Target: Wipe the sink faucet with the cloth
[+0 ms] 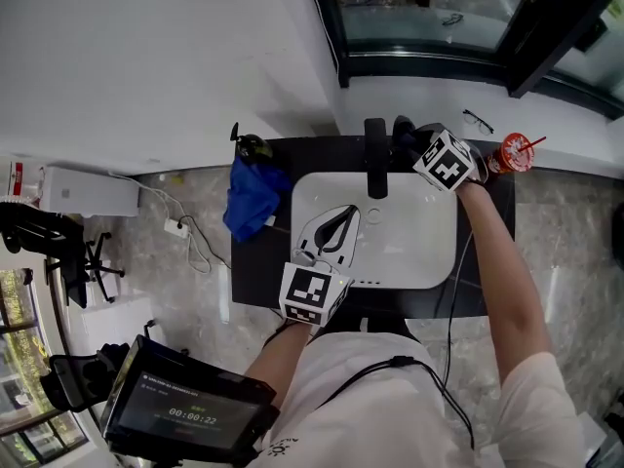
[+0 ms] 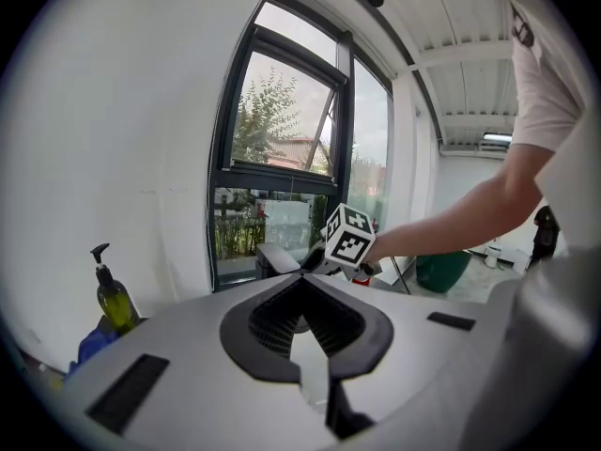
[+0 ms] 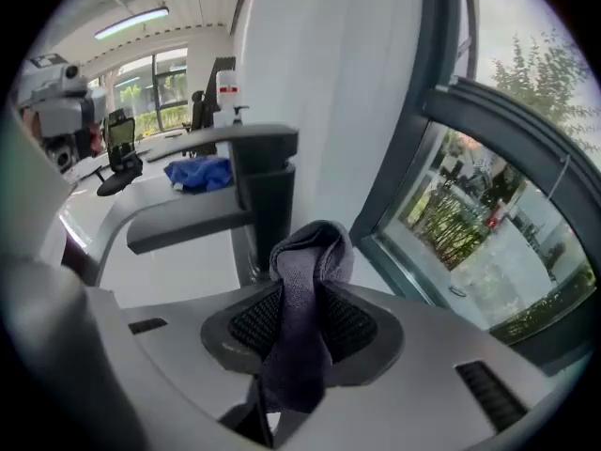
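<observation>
The black faucet [image 1: 375, 159] stands at the back of the white sink [image 1: 429, 252]. My right gripper [image 1: 405, 136] is just right of the faucet's column, shut on a grey-purple cloth [image 3: 310, 252] that bulges out past the jaws. In the right gripper view the cloth is close to the faucet [image 3: 258, 195], and whether they touch I cannot tell. My left gripper [image 1: 346, 214] hovers over the basin's left half, tips together and nothing between them. From the left gripper view [image 2: 305, 285] the right gripper's marker cube [image 2: 349, 236] shows beside the faucet [image 2: 277, 256].
A crumpled blue cloth [image 1: 253, 198] and a soap bottle [image 1: 249, 147] sit on the dark counter [image 1: 258, 281] left of the sink. A red cup [image 1: 517, 152] and glasses [image 1: 478, 120] lie at the right, below the window [image 1: 439, 18]. The wall is close behind the faucet.
</observation>
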